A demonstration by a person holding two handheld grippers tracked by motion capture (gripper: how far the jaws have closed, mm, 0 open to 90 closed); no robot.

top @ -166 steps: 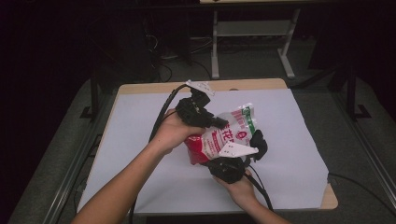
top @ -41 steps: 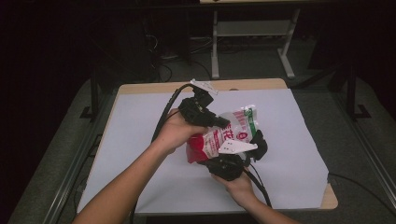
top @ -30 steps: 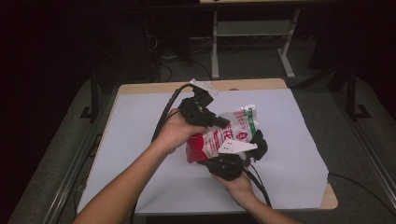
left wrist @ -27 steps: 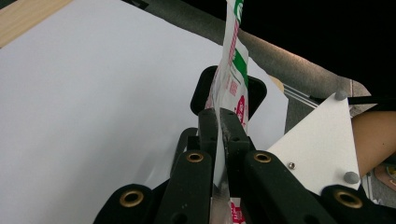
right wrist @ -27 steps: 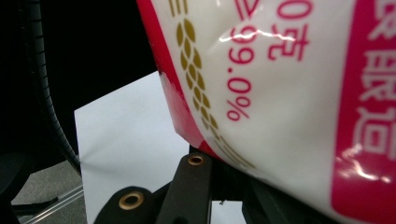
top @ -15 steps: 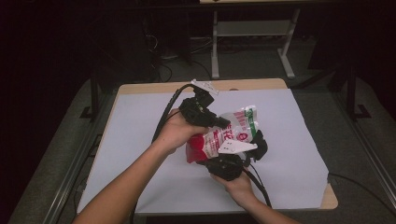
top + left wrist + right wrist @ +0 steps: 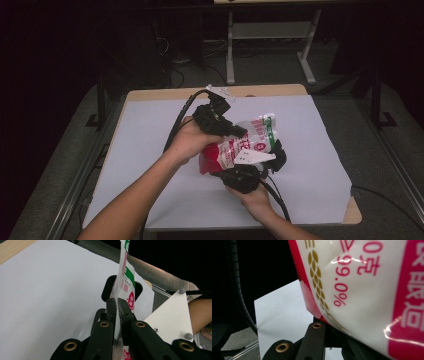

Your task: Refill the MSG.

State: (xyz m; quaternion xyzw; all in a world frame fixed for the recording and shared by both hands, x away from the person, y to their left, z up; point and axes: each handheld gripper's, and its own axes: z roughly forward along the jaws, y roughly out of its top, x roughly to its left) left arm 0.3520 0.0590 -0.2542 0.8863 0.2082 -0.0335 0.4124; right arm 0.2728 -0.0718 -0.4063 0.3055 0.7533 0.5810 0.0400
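Left claw (image 7: 117,305) is clamped flat on the thin edge of the bag (image 7: 243,141), and my right claw (image 7: 250,172) is pinched on its lower red end, so the grab looks done. I reckon what's left is pulling it open. Bag hangs between both claws, lifted just above the white surface (image 7: 150,150).

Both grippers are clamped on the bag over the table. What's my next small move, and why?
Probably ease the two grippers slowly apart to start pulling the bag open. The left gripper pinches a thin flat edge of it, and the right gripper holds it from below, so the bag hangs between them above the white sheet. Both grips look firm, though the right gripper's pads are hidden behind the bag.
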